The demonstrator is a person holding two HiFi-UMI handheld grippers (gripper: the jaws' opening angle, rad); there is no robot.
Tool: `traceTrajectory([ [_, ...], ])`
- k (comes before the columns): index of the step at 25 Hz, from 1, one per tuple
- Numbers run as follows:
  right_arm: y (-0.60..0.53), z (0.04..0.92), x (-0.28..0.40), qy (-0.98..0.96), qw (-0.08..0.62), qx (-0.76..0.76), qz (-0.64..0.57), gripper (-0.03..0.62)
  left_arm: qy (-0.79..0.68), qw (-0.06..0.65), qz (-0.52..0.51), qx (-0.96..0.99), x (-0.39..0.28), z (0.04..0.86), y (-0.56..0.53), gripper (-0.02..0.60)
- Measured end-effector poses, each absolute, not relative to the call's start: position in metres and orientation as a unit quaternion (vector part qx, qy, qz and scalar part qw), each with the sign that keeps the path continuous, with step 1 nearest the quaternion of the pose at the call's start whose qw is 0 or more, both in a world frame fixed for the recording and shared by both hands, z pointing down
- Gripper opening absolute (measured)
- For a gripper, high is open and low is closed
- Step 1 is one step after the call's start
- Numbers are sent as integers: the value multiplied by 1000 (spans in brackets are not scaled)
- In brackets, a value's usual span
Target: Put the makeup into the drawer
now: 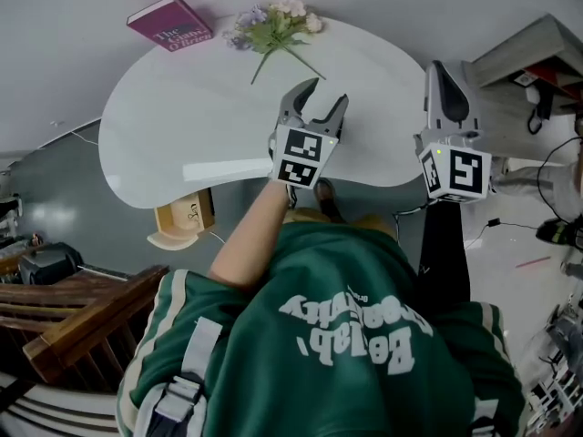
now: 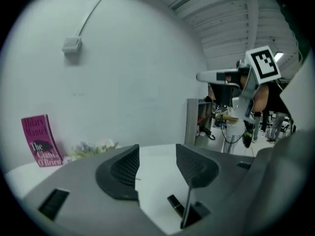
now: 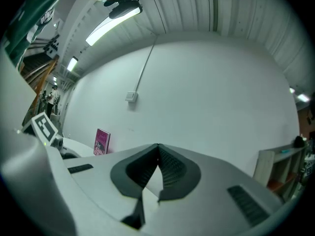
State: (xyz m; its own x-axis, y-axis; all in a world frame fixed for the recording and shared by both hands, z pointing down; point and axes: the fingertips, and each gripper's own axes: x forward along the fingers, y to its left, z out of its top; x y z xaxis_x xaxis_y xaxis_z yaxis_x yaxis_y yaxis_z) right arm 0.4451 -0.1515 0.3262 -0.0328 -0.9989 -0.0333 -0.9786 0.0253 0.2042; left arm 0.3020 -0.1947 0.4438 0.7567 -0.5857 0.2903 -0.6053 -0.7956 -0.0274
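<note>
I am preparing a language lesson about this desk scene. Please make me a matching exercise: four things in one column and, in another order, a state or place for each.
Things
1. left gripper
2. right gripper
3. book
4. flowers

States or places
A. lie flat on the white table, near its far edge
B. jaws together, nothing between them
C. magenta cover, stands on end
D. jaws apart, nothing between them

Pairs: 1-D, 2-B, 3-C, 4-A
</note>
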Motion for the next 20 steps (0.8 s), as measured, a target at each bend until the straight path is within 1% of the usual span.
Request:
traceTrajectory([
  [3, -152, 327, 448, -712, 61, 694, -84, 9, -293, 78, 193, 933, 310, 497, -180, 244],
  [6, -153, 330, 448, -712, 61, 695, -79, 9, -272, 106, 235, 927, 316, 544, -164, 253],
  [11, -152, 335, 449, -714, 68, 693, -78, 9, -255, 126, 299, 911, 320, 602, -146, 270],
  [15, -152, 335, 451, -713, 72, 694, -76, 9, -257, 141, 345, 892, 314, 637, -142, 270],
  [17, -153, 337, 451, -713, 74, 693, -74, 9, -262, 136, 353, 888, 312, 647, -140, 268],
  [18, -153, 337, 451, -714, 75, 692, -74, 9, -265, 132, 351, 889, 311, 647, -140, 256],
  [19, -154, 338, 450, -715, 75, 691, -73, 9, -266, 130, 348, 890, 311, 646, -141, 138],
  [20, -154, 339, 450, -716, 75, 690, -72, 9, -264, 129, 346, 891, 311, 646, -141, 112],
])
